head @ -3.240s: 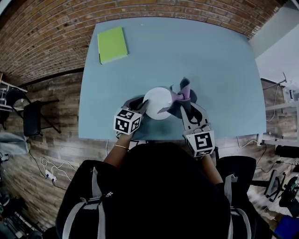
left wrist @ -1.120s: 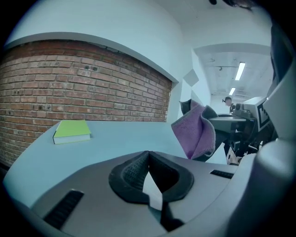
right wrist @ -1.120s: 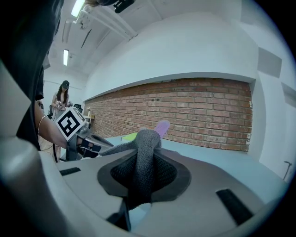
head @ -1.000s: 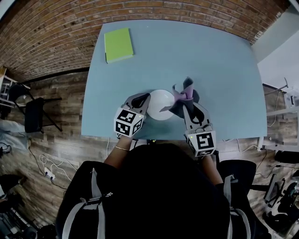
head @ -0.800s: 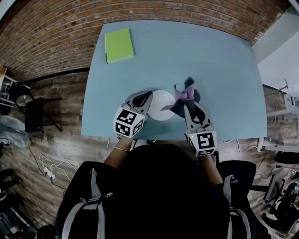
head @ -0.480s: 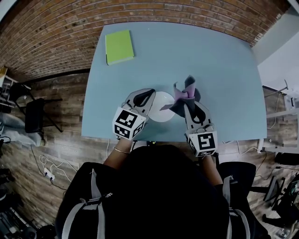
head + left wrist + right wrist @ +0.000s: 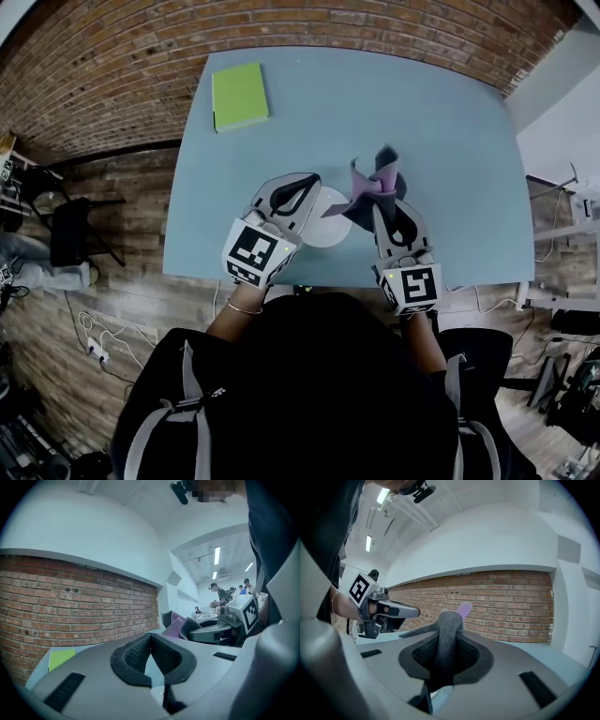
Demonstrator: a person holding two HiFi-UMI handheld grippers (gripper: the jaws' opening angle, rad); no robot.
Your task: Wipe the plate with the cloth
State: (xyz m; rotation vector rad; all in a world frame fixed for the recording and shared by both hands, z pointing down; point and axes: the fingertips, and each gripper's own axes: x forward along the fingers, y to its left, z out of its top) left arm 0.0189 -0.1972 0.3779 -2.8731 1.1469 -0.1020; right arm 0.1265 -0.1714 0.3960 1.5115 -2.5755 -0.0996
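Left fingers: your left gripper [image 7: 150, 637] [image 7: 307, 187] has its pads pressed together at the tips, with nothing gripped. The gap behind the tips shows only pale surface below.
Right fingers: your right gripper [image 7: 449, 641] [image 7: 381, 202] is clamped on the cloth [image 7: 447, 625] [image 7: 373, 183], which stands up between the pads.
Cloth: it is grey with a purple face. Its folds splay out past your jaw tips. In the head view one grey corner reaches over the right part of the plate [image 7: 334, 227]. Whether it touches the plate there, you cannot tell.
Plate: it is white and round, and sits on the table [image 7: 431, 112] near the front edge, between your two grippers. In the head view your left gripper covers its left part.
Left gripper: you hold it about level, off the table, facing the brick wall [image 7: 84, 606]. Its own view shows your right gripper and the cloth off to the right.
Right gripper: you hold it about level too, facing the same wall. Its view shows your left gripper at the left, with the cube [image 7: 359, 588] above your hand.
Table: the top is pale blue. A green notebook [image 7: 239, 94] lies at the far left corner, well apart from the plate.
Around: there is wooden floor [image 7: 112, 300], and a dark chair [image 7: 67, 234] stands left of the table.
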